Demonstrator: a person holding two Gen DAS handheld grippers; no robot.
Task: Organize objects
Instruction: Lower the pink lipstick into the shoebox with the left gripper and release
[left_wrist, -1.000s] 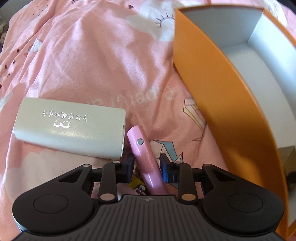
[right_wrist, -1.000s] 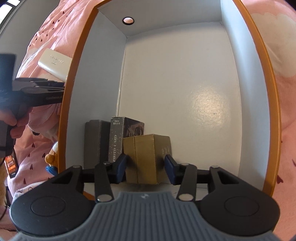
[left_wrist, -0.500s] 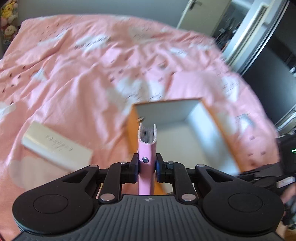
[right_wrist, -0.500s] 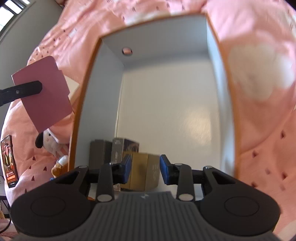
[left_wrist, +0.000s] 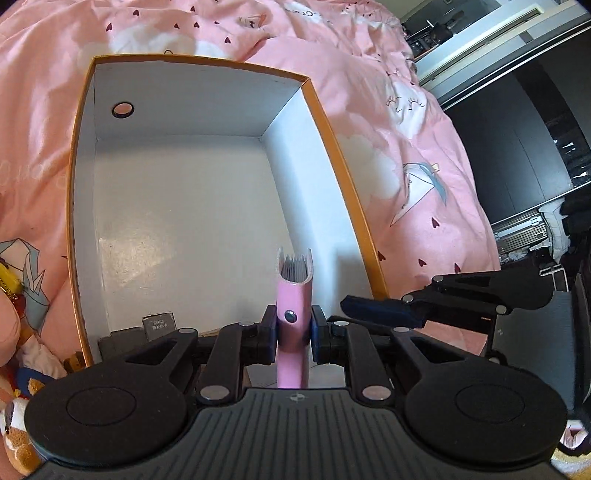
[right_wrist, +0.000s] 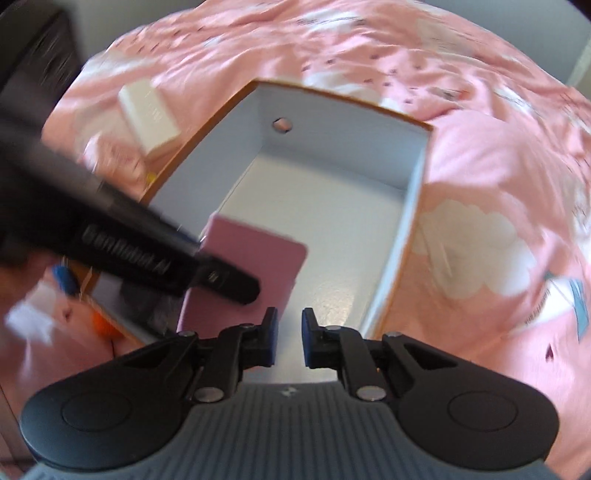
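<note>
Left gripper (left_wrist: 293, 334) is clamped on a thin pink notebook (left_wrist: 293, 295), held on edge with its page block facing away, over the near end of the orange box (left_wrist: 207, 61). Right gripper (right_wrist: 288, 339) has nothing between its pads; jaws are closing, with only a narrow gap left, and it hangs above the box's near right side. Below the notebook, small boxes (left_wrist: 159, 325) stand packed in the near left corner; most of the white floor beyond is bare. Further out, on the pink bedsheet (left_wrist: 406, 129) left of the box, lies a cream case (right_wrist: 147, 110), not yet put away. Risks, as judged: grip sits low on the cover, so the notebook could pivot or flop open on release; lowered too near the corner, it may knock the standing boxes. The two grippers are close and could collide.
</note>
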